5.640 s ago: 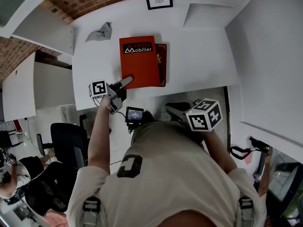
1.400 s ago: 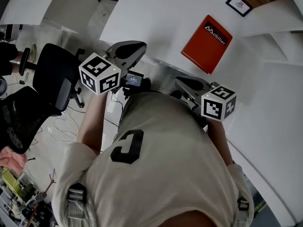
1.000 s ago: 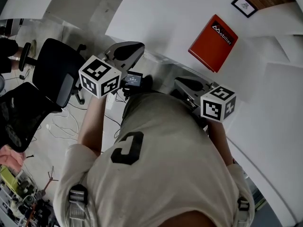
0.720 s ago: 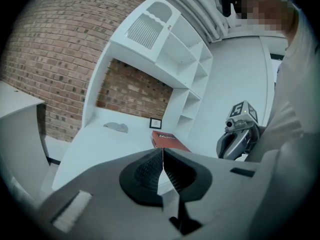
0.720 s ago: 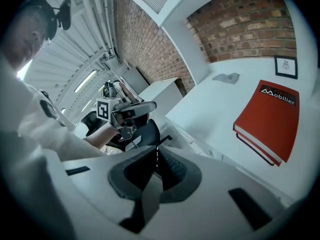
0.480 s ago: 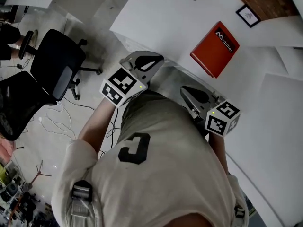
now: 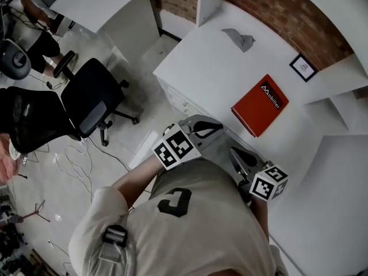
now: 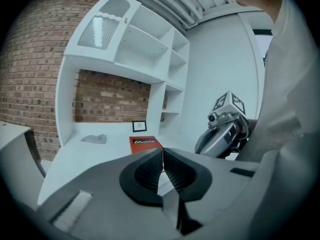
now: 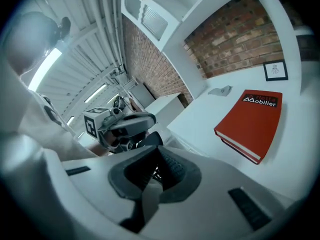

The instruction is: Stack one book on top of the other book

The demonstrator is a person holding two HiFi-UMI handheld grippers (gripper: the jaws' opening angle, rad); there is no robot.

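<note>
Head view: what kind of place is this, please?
Probably an office or lab workspace. It shows a white desk with built-in shelves against a brick wall, a black swivel chair, and loose cables on the floor.

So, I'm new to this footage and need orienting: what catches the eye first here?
The red book, lying on a second book on the white desk, stands out first. Then the left gripper and right gripper, both shut and empty, held close to the person's body.

Left tool (image 8: 162,165), jaws pressed together on nothing; red book (image 8: 145,144) beyond on white desk (image 8: 80,159).
</note>
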